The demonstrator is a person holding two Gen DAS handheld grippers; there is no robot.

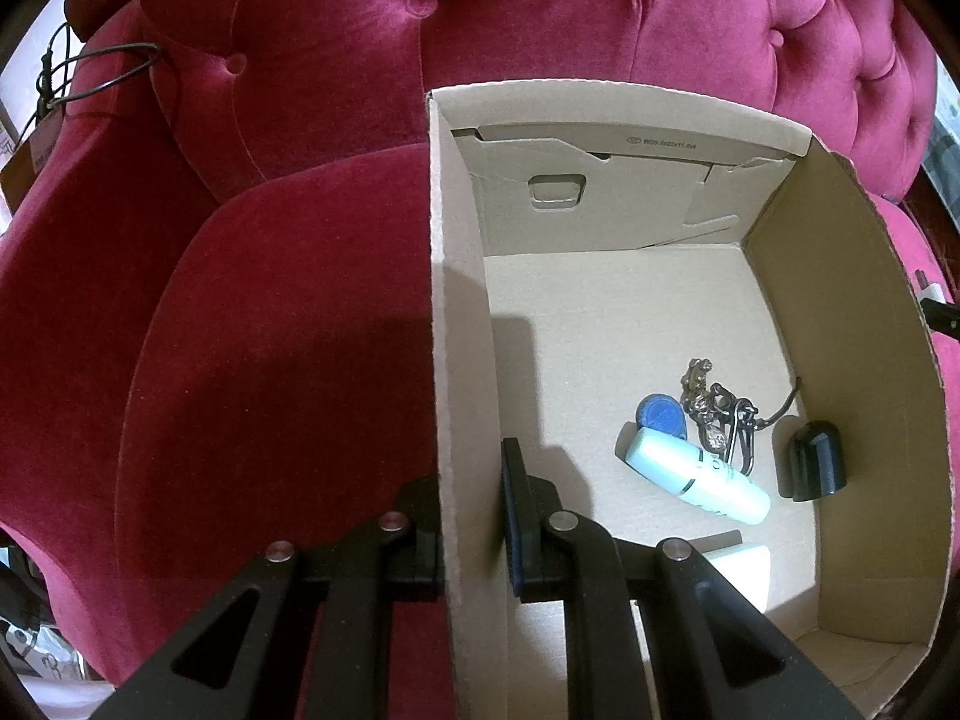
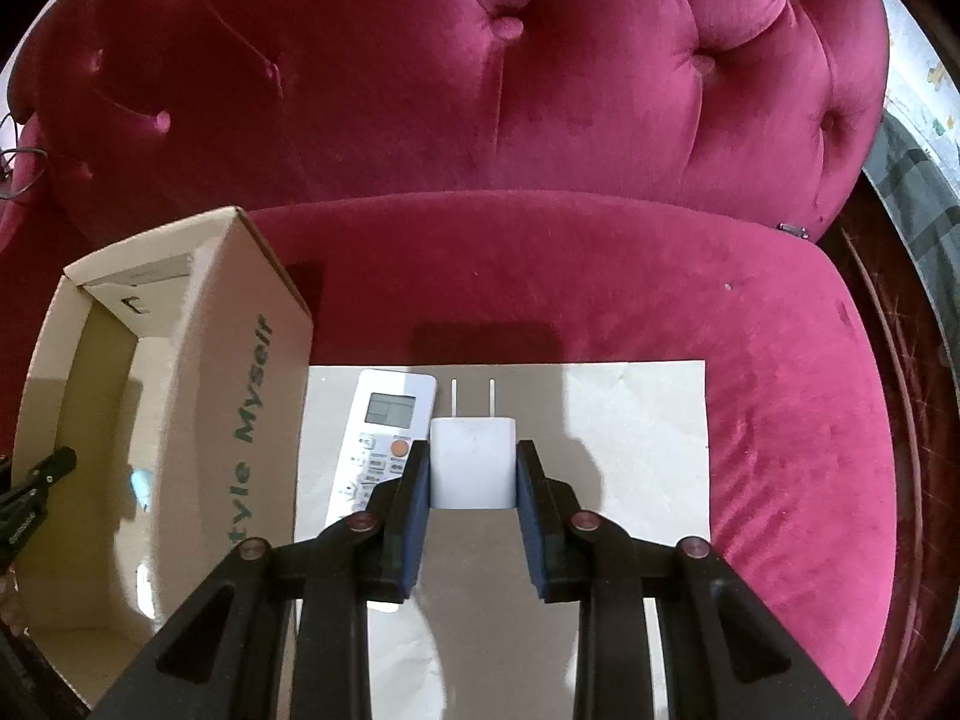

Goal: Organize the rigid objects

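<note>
One cardboard box (image 1: pixel 852 324), one white charger (image 2: pixel 474 462), one remote control (image 2: pixel 384 426), one paper sheet (image 2: pixel 648 438).

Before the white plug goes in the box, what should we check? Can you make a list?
1. Right gripper squeezes the white plug on both sides: ok.
2. Plug sits straight, prongs pointing away: ok.
3. Left gripper clamps the box wall: ok.
4. Bare floor in the box: ok.
5. Remote beside the plug, touching or not: cannot tell.

The remote (image 2: pixel 384 438) lies partly hidden behind the right tool (image 2: pixel 474 468); its button labels are unreadable.
</note>
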